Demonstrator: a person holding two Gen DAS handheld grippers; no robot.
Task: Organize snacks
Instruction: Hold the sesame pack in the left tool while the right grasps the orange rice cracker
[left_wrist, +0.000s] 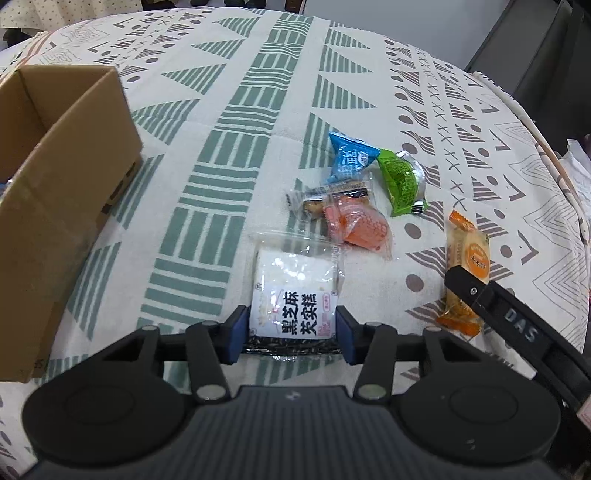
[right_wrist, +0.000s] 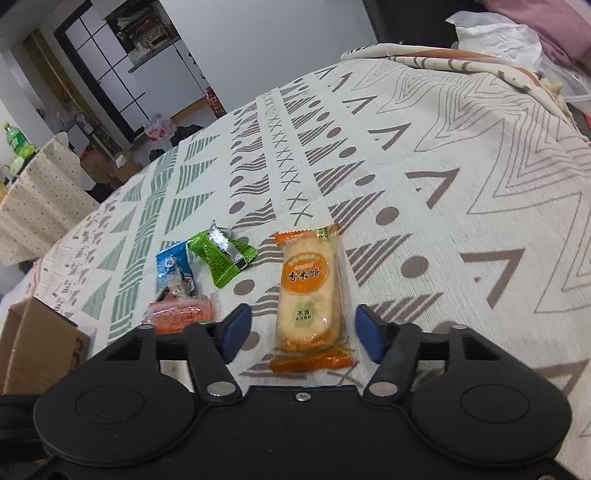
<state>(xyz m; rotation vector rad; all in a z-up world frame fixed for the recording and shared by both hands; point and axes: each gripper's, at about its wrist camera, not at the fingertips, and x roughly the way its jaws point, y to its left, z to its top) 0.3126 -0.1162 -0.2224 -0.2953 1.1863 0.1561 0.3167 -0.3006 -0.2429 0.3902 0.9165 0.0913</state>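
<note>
The left gripper (left_wrist: 291, 334) has its blue-padded jaws pressed against both sides of a clear-topped white snack packet with black Chinese lettering (left_wrist: 295, 291), which lies flat on the table covered with a cream cloth patterned in green and grey (left_wrist: 236, 155). Far left on that table stands an open brown cardboard box (left_wrist: 55, 199). Just beyond the white packet sits a small heap: a clear wrapper holding orange-pink sweets (left_wrist: 360, 225), touching a blue wrapped candy (left_wrist: 349, 157) and a green foil-ended wrapper (left_wrist: 400, 181) behind it.

To the right, apart from the heap, lies a long orange-trimmed rice cracker packet (right_wrist: 308, 291). The right gripper (right_wrist: 303, 330) hovers at its near end with jaws spread wide, one on each side of the packet and neither touching it. In the left camera's view, that gripper's black finger crosses over the cracker packet.
</note>
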